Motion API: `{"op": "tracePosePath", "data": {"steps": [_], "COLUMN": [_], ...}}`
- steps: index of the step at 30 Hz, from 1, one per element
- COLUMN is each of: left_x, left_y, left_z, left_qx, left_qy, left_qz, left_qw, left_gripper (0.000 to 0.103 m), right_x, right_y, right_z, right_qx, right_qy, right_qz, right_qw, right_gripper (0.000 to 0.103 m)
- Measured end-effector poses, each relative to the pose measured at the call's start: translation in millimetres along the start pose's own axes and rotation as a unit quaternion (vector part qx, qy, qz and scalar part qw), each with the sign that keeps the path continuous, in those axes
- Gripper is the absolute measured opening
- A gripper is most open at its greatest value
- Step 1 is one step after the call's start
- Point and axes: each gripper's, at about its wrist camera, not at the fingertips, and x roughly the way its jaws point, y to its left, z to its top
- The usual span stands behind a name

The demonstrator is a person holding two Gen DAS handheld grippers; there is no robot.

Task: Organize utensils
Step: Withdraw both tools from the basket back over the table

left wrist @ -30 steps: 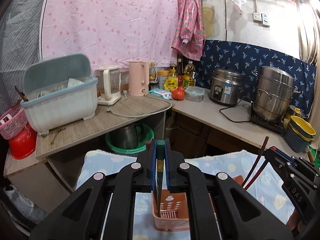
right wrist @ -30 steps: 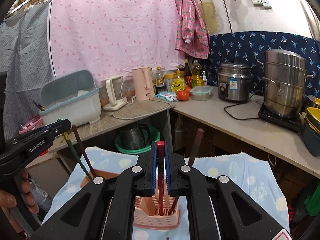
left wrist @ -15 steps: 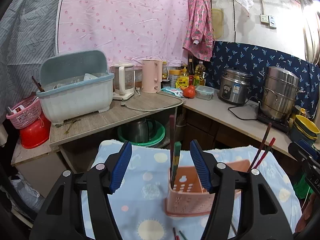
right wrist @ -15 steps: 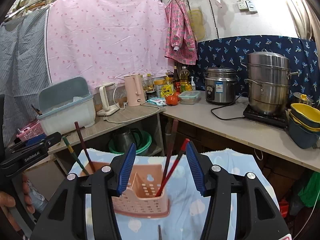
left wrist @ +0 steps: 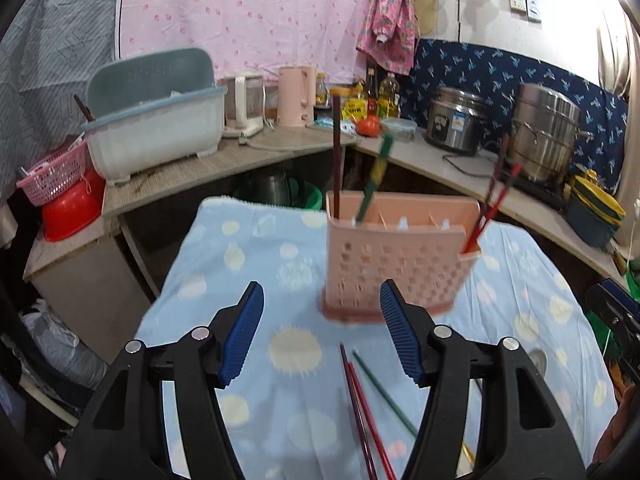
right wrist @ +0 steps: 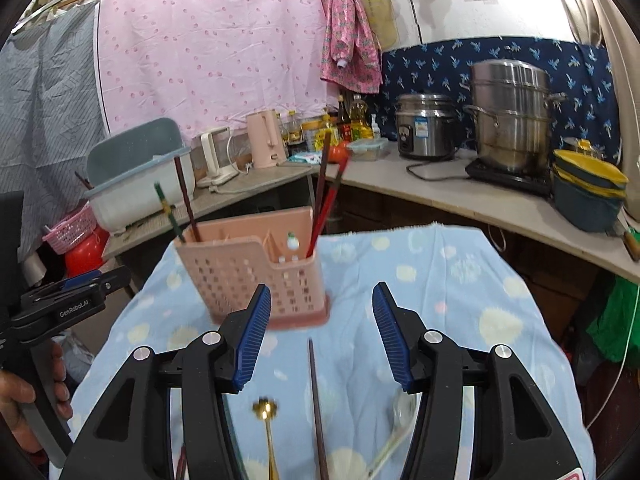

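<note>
A pink slotted utensil holder [left wrist: 400,256] [right wrist: 256,276] stands on the blue spotted cloth [left wrist: 248,264]. In its left end stand a dark brown chopstick [left wrist: 337,160] and a green one [left wrist: 374,178]. A red pair [left wrist: 494,204] [right wrist: 328,200] leans in the right end. My left gripper [left wrist: 321,286] is open just short of the holder, with nothing between its fingers. My right gripper [right wrist: 322,288] is also open and empty. On the cloth below lie red and green chopsticks [left wrist: 360,400], a dark chopstick [right wrist: 316,400], a gold spoon [right wrist: 266,412] and a clear spoon [right wrist: 400,412].
Behind the clothed table runs an L-shaped counter [left wrist: 440,164] with a dish-drainer tub [left wrist: 156,128], kettles, bottles, a rice cooker [right wrist: 426,128] and a steel steamer pot [right wrist: 510,116]. Stacked bowls [right wrist: 588,188] sit at the right. A hand [right wrist: 24,396] holds the left gripper's handle.
Both grippers were shut on chopsticks above the holder. They opened, left the chopsticks standing in it, and drew back and down, so the holder is now ahead of the fingers.
</note>
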Motion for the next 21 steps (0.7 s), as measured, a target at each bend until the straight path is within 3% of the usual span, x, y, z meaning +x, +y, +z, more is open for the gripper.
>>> {"op": "tracePosePath", "data": {"steps": [10, 21], "left_x": [-14, -28], "left_y": [-10, -14], "left_z": [-77, -141], "left_qx": [-0.007, -0.036], "left_qy": [0.055, 0.092], "left_qz": [-0.02, -0.022], "left_qw": [0.9983, 0.9949], "left_gripper": [0.058, 0.058], "right_x": [-30, -25], "right_y": [-17, -36], "right_z": [-75, -130], "right_qx": [0.009, 0.04], "right_qy": [0.053, 0.105], "right_qz": [-0.023, -0.047], "right_qw": [0.998, 0.992], "right_gripper": [0.052, 0.052]}}
